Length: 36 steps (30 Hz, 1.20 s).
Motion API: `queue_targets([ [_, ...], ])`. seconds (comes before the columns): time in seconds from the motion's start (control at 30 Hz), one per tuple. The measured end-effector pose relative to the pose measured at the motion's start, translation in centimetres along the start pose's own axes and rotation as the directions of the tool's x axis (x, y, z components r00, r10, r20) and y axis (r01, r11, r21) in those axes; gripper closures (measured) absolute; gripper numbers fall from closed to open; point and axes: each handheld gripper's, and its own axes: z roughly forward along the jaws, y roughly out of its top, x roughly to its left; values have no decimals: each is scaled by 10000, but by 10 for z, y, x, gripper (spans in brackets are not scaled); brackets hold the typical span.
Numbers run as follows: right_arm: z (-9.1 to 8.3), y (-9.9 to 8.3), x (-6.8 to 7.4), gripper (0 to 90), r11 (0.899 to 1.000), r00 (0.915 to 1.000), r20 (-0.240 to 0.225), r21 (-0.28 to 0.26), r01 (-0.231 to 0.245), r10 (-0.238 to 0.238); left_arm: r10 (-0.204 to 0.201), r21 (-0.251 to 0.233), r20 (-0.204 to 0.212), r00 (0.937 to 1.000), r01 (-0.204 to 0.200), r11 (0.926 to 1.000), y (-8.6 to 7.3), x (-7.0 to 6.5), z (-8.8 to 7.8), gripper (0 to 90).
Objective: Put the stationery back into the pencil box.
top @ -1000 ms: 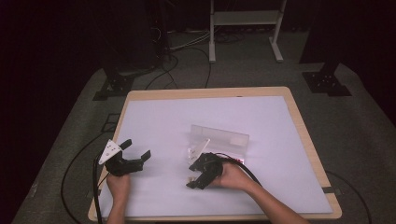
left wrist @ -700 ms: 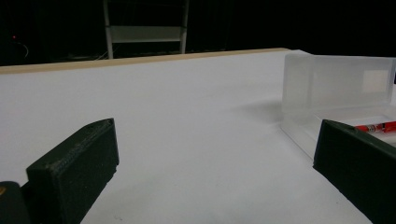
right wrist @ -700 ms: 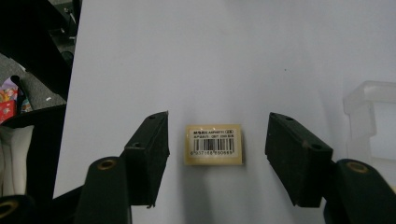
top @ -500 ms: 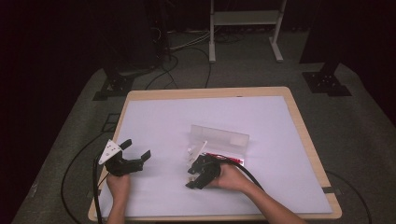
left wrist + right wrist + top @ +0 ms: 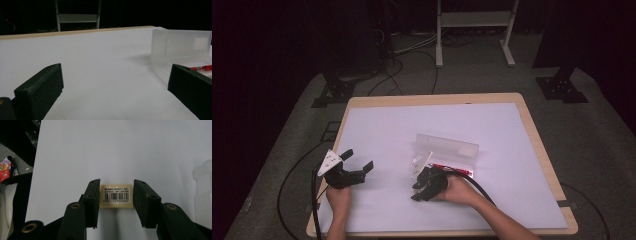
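- The left gripper (image 5: 357, 162) sits on the white table (image 5: 512, 130) with its jaws wide open and nothing in them.
- The right gripper (image 5: 116, 200) has just been closing on a small flat piece with a barcode label (image 5: 116, 196). The pads are right at its sides.
- That piece looks light, stiff and slippery. Pinch its two side edges.
- The clear box (image 5: 447, 150) lies just beside it.

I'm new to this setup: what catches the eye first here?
The right tongs closing around a small barcoded block on the white table; their jaws have just been narrowing. Just beyond stands a clear plastic case, open, with a red pen inside.
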Motion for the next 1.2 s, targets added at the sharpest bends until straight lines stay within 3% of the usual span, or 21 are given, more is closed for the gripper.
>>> queue_targets([
  [0.43,-5,0,-2,581,9999,9997,-207,-100,-106,104,4,-5,-6,10000,-4,10000,0,0,0,0],
  [1.2,-48,6,-15,584,9976,9993,244,-639,-252,268,-29,-34,-21,10000,29,10000,0,-1,0,0],
])
